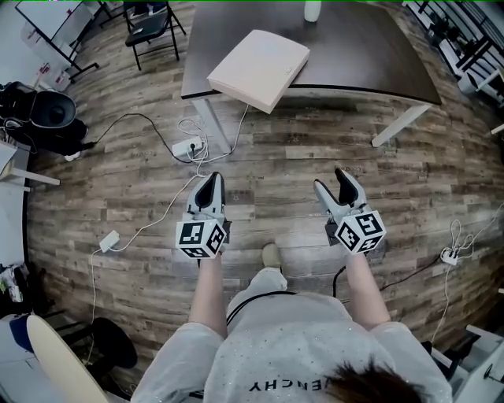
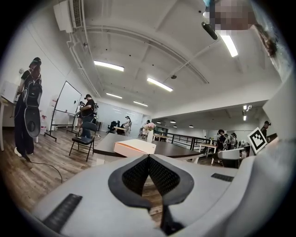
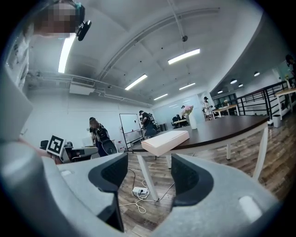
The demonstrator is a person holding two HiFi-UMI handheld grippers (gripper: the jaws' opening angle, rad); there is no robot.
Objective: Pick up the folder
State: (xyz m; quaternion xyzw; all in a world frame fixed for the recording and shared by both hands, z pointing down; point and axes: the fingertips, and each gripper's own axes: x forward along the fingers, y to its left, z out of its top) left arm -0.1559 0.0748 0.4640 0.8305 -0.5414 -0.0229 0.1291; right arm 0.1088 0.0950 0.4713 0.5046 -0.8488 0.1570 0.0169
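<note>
A pale beige folder (image 1: 258, 68) lies on the front left corner of a dark table (image 1: 370, 55) and overhangs its edge. Both grippers hover over the wooden floor, well short of the table. My left gripper (image 1: 210, 183) is shut, its tips meeting with nothing between them. My right gripper (image 1: 335, 179) stands open and empty. Beyond the closed tips in the left gripper view, the folder (image 2: 134, 147) sits ahead. The right gripper view frames the folder (image 3: 165, 141) above the gap between its jaws.
A power strip (image 1: 187, 146) with white cables lies on the floor by the table's left leg (image 1: 213, 124). A black folding chair (image 1: 151, 30) stands at the back left. A white bottle (image 1: 312, 10) is on the table. People stand in the distance.
</note>
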